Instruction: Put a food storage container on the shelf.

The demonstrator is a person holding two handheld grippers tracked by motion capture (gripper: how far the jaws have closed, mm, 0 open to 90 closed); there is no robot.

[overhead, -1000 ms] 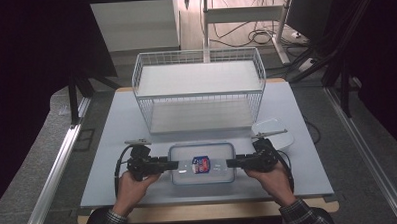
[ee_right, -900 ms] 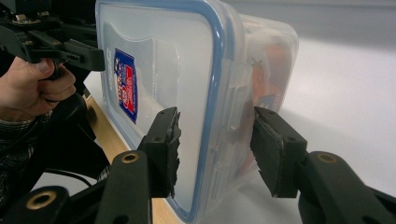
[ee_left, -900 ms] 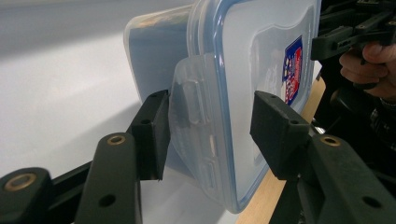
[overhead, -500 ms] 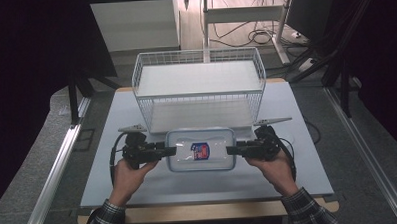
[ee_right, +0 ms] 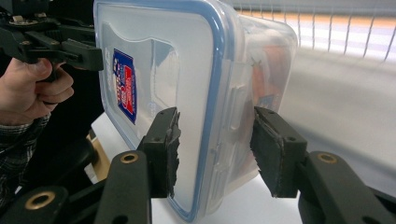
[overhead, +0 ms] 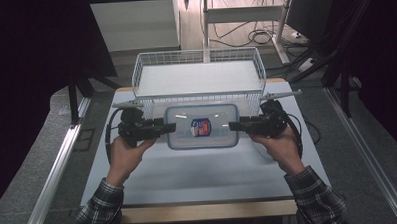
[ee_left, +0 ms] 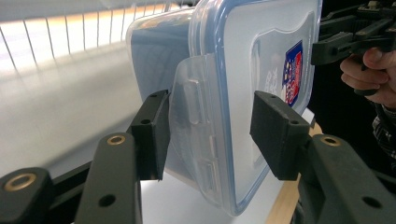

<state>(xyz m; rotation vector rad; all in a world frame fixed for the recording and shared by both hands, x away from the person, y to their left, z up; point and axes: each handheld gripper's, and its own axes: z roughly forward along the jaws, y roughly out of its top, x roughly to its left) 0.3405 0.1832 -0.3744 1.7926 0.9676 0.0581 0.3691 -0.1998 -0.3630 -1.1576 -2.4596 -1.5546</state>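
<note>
A clear plastic container point(overhead: 202, 127) with a blue-rimmed lid and a red-and-blue label hangs above the white table point(overhead: 203, 174), just in front of the wire basket point(overhead: 151, 97). My left gripper point(overhead: 169, 127) is shut on its left end, and my right gripper point(overhead: 234, 124) is shut on its right end. In the left gripper view the jaws point(ee_left: 212, 135) clamp the container point(ee_left: 261, 70) across its side clip, with the right gripper point(ee_left: 345, 39) at the far end. In the right gripper view the jaws point(ee_right: 217, 149) pinch the lid edge and body of the container point(ee_right: 159, 70).
The white wire basket stands at the back of the table with nothing inside. Black frame posts point(overhead: 76, 101) rise at both table sides. Cables point(overhead: 254, 37) lie on the floor behind. The wooden table edge point(overhead: 205, 212) runs along the front.
Both grippers have carried the container up off the table and away from the person, from the near middle to just in front of the basket's front wall.
</note>
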